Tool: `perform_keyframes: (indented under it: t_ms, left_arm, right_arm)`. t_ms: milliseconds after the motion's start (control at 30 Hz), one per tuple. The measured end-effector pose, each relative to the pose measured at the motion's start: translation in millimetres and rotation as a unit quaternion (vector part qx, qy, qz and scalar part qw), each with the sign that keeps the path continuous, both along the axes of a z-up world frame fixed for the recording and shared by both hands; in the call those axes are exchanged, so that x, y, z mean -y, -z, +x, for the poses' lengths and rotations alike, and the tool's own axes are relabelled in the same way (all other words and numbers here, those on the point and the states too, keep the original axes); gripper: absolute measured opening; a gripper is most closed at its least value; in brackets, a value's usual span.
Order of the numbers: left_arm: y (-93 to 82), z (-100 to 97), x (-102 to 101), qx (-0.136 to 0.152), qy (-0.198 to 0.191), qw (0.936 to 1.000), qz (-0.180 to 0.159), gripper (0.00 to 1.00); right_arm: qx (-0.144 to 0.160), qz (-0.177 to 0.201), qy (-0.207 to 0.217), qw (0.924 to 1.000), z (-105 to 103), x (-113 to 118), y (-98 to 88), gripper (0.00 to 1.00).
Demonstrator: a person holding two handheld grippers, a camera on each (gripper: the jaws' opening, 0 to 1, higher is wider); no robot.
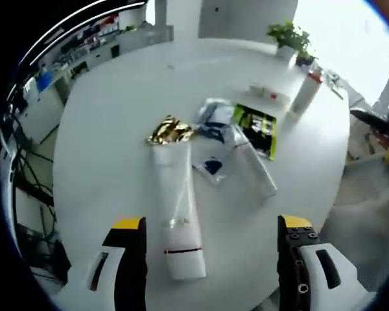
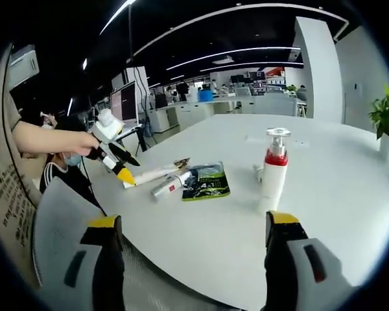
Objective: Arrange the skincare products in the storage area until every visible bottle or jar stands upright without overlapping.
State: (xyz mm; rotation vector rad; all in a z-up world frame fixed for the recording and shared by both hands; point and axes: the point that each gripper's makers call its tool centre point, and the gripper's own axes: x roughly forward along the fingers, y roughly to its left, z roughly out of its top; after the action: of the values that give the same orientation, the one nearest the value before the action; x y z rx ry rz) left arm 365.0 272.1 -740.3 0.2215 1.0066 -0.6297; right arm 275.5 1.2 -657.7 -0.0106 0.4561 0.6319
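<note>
The left gripper point(image 1: 211, 259) hovers with jaws spread wide and empty; a white tube point(image 1: 177, 214) with a gold end lies flat on the white table point(image 1: 104, 149) between them, a clear tube point(image 1: 249, 162) and green packet point(image 1: 256, 129) just beyond. The right gripper point(image 2: 191, 249) is likewise agape, holding nothing; a white pump bottle point(image 2: 273, 170) stands upright ahead of its right jaw.

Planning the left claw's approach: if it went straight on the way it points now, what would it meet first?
Most likely the white tube lying flat on the round table. It sits between the open left claw jaws, its flat end nearest, gold end farther. Depth is hard to judge, so the claw might pass above it.
</note>
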Motion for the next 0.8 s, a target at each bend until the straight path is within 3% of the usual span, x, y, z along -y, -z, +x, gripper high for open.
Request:
perform_keyframes:
  t_ms: [200, 400, 600, 800]
  left_arm:
    - [16.5, 10.4, -4, -0.021, 0.006, 0.9995, 0.023, 0.78]
    - [21.1, 21.8, -4, -0.049, -0.006, 0.9985, 0.025, 0.66]
    - [30.5, 28.0, -6, -0.071, 0.001, 0.9964, 0.046, 0.63]
    - [34.9, 32.8, -12, -0.076, 0.007, 0.9946, 0.071, 0.56]
  right_arm:
    - [-0.009, -0.005, -0.005, 0.9999, -1, -1, 3.5, 0.9]
    - [-0.015, -0.005, -0.004, 0.9999, -1, -1, 5.0, 0.9]
    - [-0.018, -0.008, -0.004, 0.9998, -1, 0, 6.5, 0.9]
    - [-0.02, -0.006, 0.0, 0.9998, 0, 1, 7.0, 0.9]
